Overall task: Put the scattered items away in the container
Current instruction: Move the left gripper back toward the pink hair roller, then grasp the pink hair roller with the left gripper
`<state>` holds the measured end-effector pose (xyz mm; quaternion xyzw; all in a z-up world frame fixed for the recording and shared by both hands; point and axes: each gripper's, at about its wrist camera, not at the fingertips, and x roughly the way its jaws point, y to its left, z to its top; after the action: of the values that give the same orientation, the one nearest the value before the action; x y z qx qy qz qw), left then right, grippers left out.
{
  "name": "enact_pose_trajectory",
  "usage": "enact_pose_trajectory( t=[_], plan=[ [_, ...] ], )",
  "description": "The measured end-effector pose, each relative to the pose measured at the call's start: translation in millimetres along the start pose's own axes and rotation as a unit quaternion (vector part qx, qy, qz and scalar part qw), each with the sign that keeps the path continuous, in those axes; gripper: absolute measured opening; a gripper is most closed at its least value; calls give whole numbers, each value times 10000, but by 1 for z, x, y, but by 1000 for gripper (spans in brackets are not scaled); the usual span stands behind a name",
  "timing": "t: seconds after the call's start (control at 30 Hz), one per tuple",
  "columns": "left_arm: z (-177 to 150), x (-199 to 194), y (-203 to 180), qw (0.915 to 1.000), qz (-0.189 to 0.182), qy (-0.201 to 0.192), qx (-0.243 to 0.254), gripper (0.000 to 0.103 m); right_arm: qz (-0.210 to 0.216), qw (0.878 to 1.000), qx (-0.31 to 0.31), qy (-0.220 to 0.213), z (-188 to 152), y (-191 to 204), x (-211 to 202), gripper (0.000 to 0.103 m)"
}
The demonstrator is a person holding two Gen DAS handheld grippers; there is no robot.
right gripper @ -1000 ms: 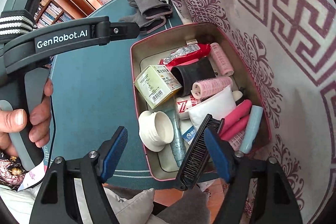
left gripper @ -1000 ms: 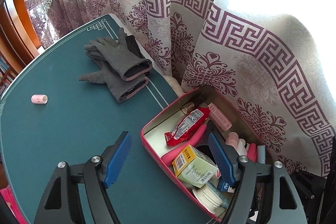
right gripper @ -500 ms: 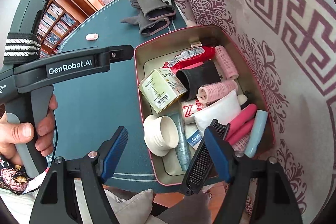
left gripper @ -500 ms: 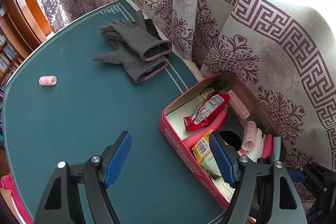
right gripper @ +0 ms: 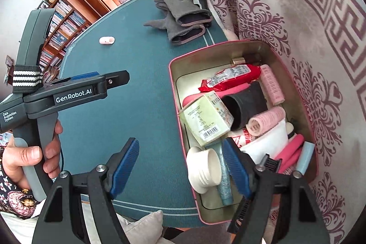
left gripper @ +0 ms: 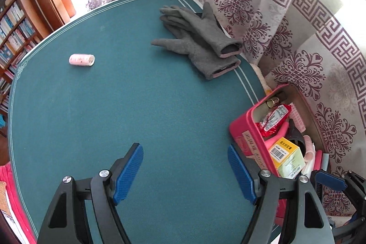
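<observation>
A pink tin box stands at the table's right edge, full of hair rollers, a yellow-green carton, a red packet and a black comb; it also shows in the left wrist view. A pink hair roller lies alone on the green table, also seen in the right wrist view. A pair of grey gloves lies at the far side. My left gripper is open and empty over the table left of the box. My right gripper is open and empty at the box's near left rim.
Patterned curtains hang right behind the table and box. A wooden bookshelf stands beyond the table's left edge. A hand holds the left gripper's handle in the right wrist view.
My left gripper has swung left, away from the box, over the open table; the roller and gloves sit more central. My right gripper has drawn back and left from the box.
</observation>
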<state>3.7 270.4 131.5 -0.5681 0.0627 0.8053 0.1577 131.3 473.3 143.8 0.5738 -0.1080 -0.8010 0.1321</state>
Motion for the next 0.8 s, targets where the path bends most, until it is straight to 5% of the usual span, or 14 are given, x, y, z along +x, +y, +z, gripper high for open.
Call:
enact_pose_trajectory(
  t=[0.43,0.8],
  plan=[
    [34,15,152,9949,481,-190,-862,78,-170,9985,-429,310,17,64,46,79],
    [115,78,226,9965,750,-264,-247,78,-824,9948,287,517,-1,52,55,79]
  ],
)
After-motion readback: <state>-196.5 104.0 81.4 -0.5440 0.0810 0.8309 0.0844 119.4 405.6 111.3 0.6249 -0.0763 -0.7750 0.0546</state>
